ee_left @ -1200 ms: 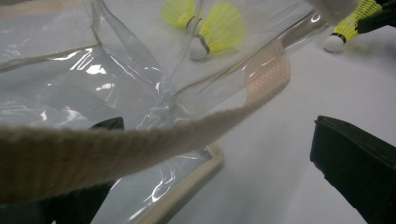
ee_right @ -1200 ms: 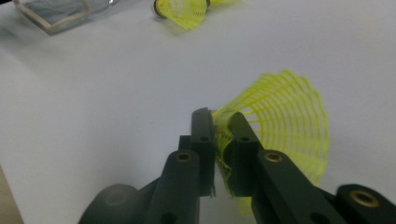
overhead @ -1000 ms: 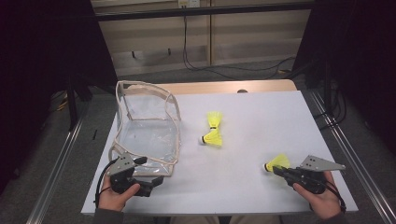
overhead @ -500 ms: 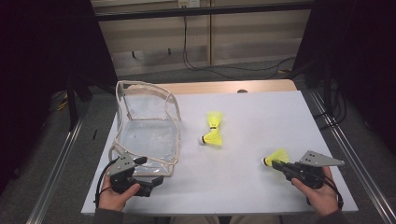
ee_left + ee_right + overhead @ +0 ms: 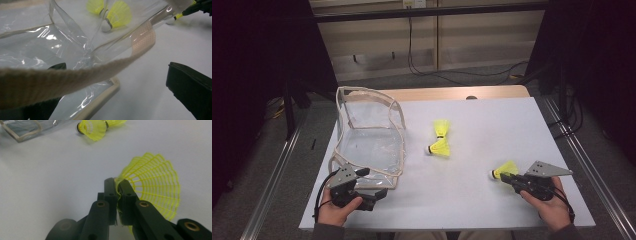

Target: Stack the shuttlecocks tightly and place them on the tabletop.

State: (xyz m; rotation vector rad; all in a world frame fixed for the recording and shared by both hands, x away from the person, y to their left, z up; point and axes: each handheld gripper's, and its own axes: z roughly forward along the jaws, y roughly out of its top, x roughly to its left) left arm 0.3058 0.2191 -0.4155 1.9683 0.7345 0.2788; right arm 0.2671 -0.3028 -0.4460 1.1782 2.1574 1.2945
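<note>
A clear plastic bag with beige trim stands open on the left of the white table. Two yellow shuttlecocks lie together near the middle, also seen past the bag in the left gripper view. My right gripper is at the front right, shut on the skirt edge of a third yellow shuttlecock, pinched between the tips. My left gripper sits at the bag's front corner with its jaws wide apart; the bag's beige strap crosses in front of them.
Metal rails run along both sides of the table, and a wooden strip edges its far side. Dark floor and cables lie beyond. Open white surface lies between the bag and my right gripper.
My right gripper has shifted slightly up and to the left with the shuttlecock in it. The left gripper, the bag and the two loose shuttlecocks have not moved.
</note>
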